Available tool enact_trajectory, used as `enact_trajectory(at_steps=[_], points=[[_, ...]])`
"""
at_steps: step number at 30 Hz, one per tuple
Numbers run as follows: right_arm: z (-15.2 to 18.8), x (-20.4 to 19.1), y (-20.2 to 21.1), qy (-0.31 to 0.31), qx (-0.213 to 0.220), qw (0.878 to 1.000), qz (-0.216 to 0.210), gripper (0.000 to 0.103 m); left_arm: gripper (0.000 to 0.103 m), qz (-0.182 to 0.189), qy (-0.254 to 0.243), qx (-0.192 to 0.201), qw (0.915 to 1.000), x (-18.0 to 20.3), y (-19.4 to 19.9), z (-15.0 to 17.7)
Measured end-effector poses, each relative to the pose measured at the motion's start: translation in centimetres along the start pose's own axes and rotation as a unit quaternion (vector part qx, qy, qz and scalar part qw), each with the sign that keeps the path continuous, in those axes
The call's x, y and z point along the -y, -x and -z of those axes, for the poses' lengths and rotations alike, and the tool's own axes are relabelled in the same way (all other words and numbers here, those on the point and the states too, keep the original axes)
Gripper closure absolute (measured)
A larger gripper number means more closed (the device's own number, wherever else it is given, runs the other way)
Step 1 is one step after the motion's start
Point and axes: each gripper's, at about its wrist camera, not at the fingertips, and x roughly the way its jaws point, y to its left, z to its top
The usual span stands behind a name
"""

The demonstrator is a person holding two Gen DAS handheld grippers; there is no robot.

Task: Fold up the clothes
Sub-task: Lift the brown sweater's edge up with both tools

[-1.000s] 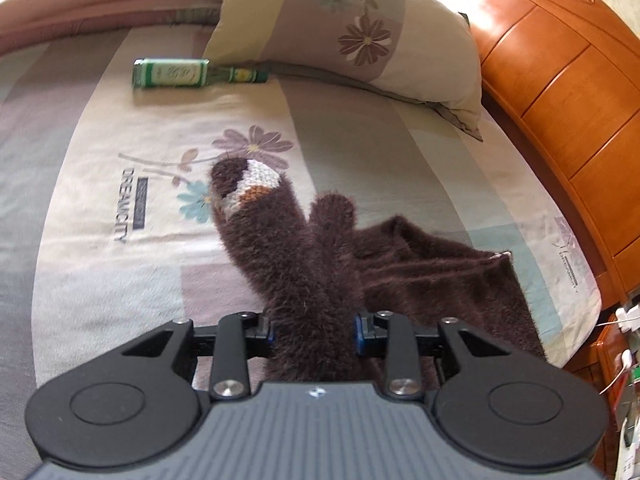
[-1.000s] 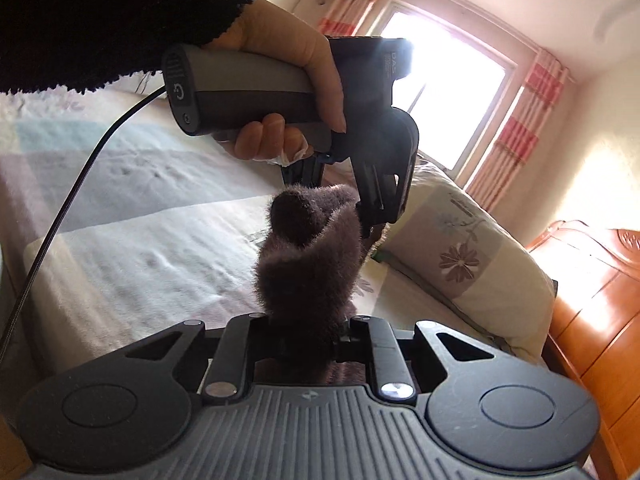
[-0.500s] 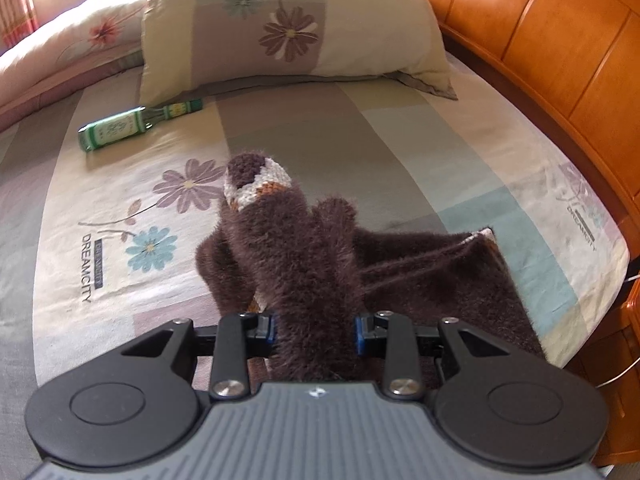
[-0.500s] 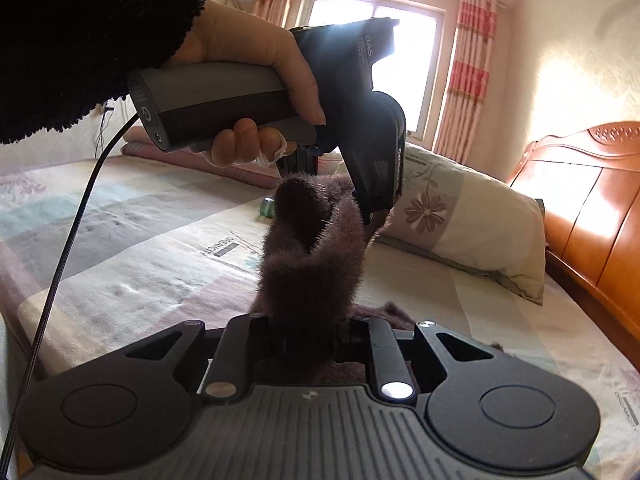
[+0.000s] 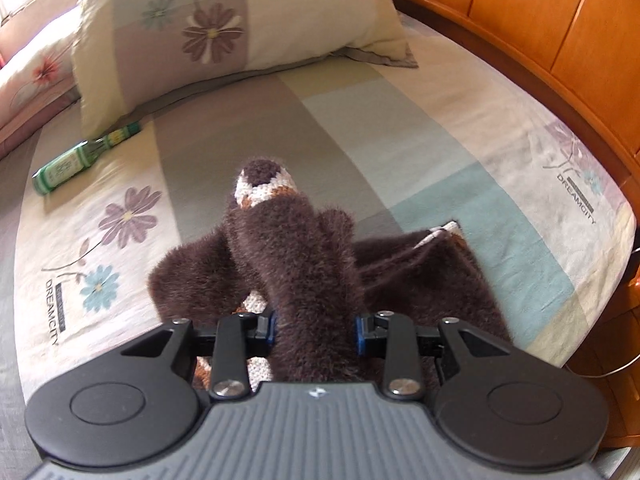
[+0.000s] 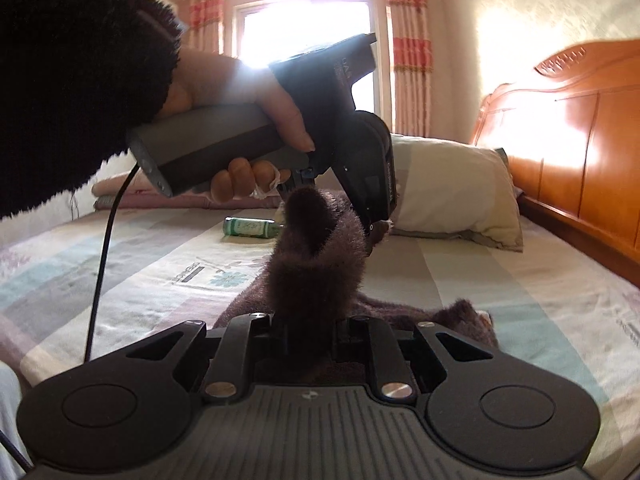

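Both tools clamp the same brown fuzzy garment [image 5: 304, 264]. Left tool [image 5: 315, 326]: jaws partly closed, pads pressed on a thick bunch of the fabric. Right tool [image 6: 310, 326]: jaws narrower, shut on another bunch. In the right wrist view the left tool [image 6: 372, 216] sits just ahead and above, the person's hand [image 6: 240, 92] on its handle, a dark sleeve [image 6: 68, 80] behind.

Garment location: lifted portion stands up ahead of each tool; the rest trails on the bed [image 5: 400, 128] directly beneath and to the right of the left tool.

Change against the earlier frames: both hands have swept sideways across the bed. The pillow [image 5: 224, 28] has moved from right of centre to left, the green bottle [image 5: 76, 158] has drifted further left, and the headboard [image 5: 540, 12] has come more squarely into view. A fabric flap now shows to the left of the left tool. Grip widths unchanged.

Judgement: fold carry in progress, a held edge being drawn over the lying part. Not yet laid down.
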Motion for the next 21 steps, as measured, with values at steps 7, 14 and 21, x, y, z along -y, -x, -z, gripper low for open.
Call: enact_trajectory(at_steps=[7,14,21], points=[[0.4,4.2,1.1,-0.074,0.002,0.997,0.003,0.083,0.071,0.002,-0.053,-0.010,0.9985,4.9,-2.0,-1.0],[1.9,7.3,1.6,-0.147,-0.005,0.989,0.009,0.084,0.071,0.004,-0.091,-0.029,0.9954,8.8,-4.6,-1.6],[3.8,10.0,1.6,-0.194,-0.020,0.981,0.020,0.084,0.070,-0.014,-0.134,-0.042,0.9900,12.3,-7.0,-1.7]])
